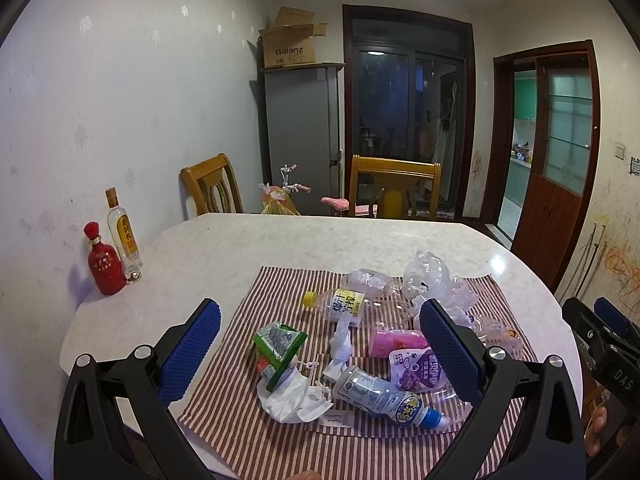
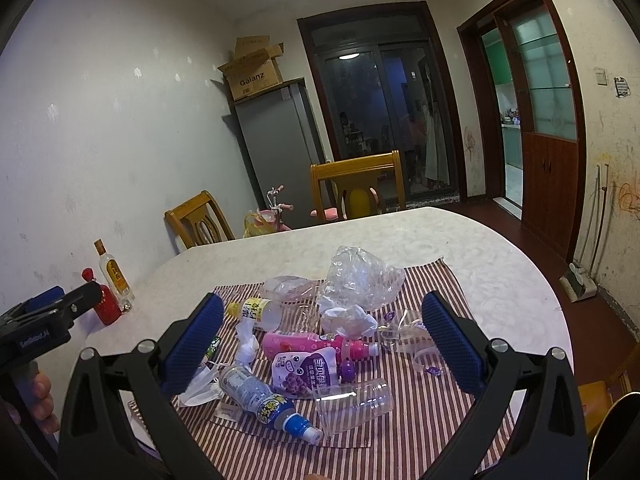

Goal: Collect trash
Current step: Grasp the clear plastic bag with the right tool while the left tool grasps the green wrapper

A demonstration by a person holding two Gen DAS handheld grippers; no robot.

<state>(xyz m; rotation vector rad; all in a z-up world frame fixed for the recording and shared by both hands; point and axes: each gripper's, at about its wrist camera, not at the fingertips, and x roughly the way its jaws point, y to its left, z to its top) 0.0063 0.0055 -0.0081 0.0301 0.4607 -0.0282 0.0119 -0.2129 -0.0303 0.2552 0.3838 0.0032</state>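
Trash lies on a red-striped cloth [image 1: 280, 288] [image 2: 432, 280]: a blue-capped bottle [image 1: 384, 396] [image 2: 264, 400], a purple grape pouch [image 1: 416, 370] [image 2: 304, 370], a pink bottle [image 1: 394, 340] [image 2: 312, 344], a yellow-capped bottle [image 1: 340, 304] [image 2: 256, 310], a green wrapper [image 1: 280, 350], white tissues [image 1: 342, 340] [image 2: 348, 318], a clear cup [image 2: 354, 402] and crumpled clear plastic [image 1: 432, 276] [image 2: 360, 276]. My left gripper [image 1: 320, 344] is open above the near side of the pile. My right gripper [image 2: 322, 338] is open above it too, empty.
A red bottle [image 1: 105, 266] [image 2: 105, 304] and a clear liquor bottle [image 1: 122, 236] [image 2: 114, 274] stand at the table's left edge by the wall. Two wooden chairs [image 1: 394, 184] [image 2: 360, 184] stand behind the marble table [image 1: 320, 236]. A fridge [image 1: 300, 132] is beyond.
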